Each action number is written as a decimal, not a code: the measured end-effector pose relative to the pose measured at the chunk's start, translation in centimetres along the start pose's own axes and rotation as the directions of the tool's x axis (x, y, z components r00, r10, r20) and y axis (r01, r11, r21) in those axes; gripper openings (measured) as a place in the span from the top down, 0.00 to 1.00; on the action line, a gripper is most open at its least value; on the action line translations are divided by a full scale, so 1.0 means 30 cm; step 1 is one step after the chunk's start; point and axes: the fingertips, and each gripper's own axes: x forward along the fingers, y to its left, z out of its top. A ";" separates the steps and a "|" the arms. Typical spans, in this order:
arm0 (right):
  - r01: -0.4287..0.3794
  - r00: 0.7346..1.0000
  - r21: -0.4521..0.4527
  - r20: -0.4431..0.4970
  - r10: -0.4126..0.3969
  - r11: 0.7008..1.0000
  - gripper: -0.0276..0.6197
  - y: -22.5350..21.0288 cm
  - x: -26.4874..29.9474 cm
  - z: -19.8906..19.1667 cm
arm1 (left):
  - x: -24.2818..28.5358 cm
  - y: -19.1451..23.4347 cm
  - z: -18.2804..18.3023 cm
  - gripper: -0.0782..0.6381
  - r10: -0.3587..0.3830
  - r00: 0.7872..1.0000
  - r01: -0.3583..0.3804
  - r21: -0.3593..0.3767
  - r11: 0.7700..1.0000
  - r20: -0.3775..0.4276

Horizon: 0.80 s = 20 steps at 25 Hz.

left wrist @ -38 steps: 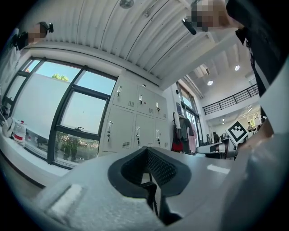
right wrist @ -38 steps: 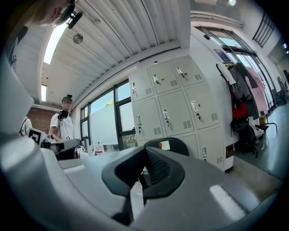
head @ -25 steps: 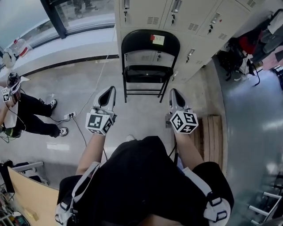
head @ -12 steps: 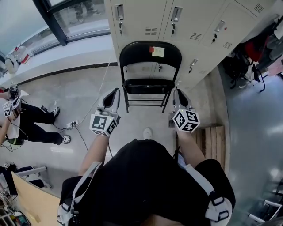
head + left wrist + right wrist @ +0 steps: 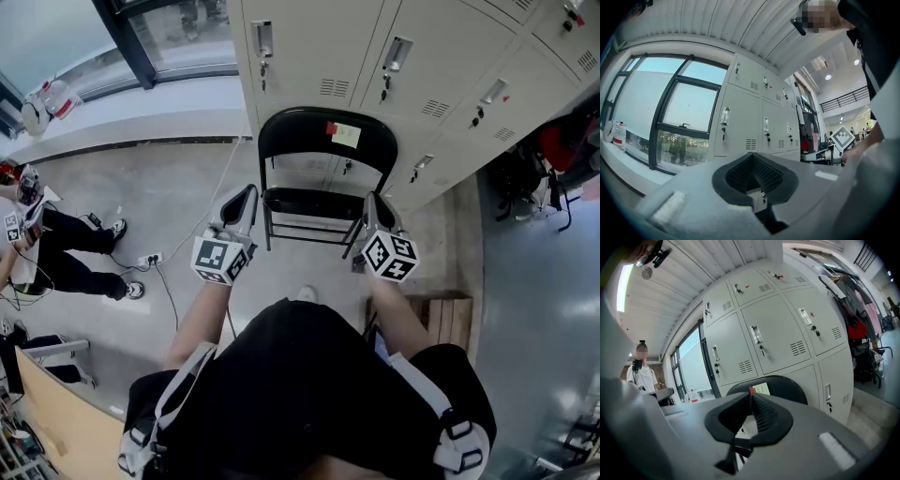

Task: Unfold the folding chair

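While lockers (image 5: 319, 47) stand shut, folding chair (image 5: 314, 203) in front

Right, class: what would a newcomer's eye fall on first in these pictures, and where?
The black folding chair standing against the grey lockers, a yellow note on its backrest. Next, the left gripper and right gripper, both shut and empty, held out towards it, one each side.

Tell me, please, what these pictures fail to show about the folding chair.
1. Head view: the yellow note on the folding chair is too small to read.
2. Right gripper view: the right gripper hides the chair's lower half.
3. Left gripper view: no chair shows above the left gripper.
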 end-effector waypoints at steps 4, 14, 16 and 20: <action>-0.007 0.999 0.020 -0.051 0.008 1.000 0.93 -0.047 0.048 -0.037 | 0.052 0.014 -0.041 0.89 0.024 0.999 -0.025 -0.011 1.000 -0.025; 0.021 0.988 0.073 -0.151 -0.009 0.997 0.92 -0.101 0.143 -0.150 | 0.152 0.043 -0.128 0.89 0.030 0.997 -0.030 -0.012 0.999 -0.067; 0.025 0.987 0.069 -0.162 -0.013 0.997 0.92 -0.087 0.159 -0.166 | 0.168 0.064 -0.142 0.89 0.019 0.997 -0.019 -0.009 1.000 -0.072; 0.063 0.986 0.064 -0.156 -0.053 0.996 0.92 -0.063 0.198 -0.165 | 0.220 0.120 -0.141 0.89 -0.029 0.997 0.027 -0.027 0.999 -0.074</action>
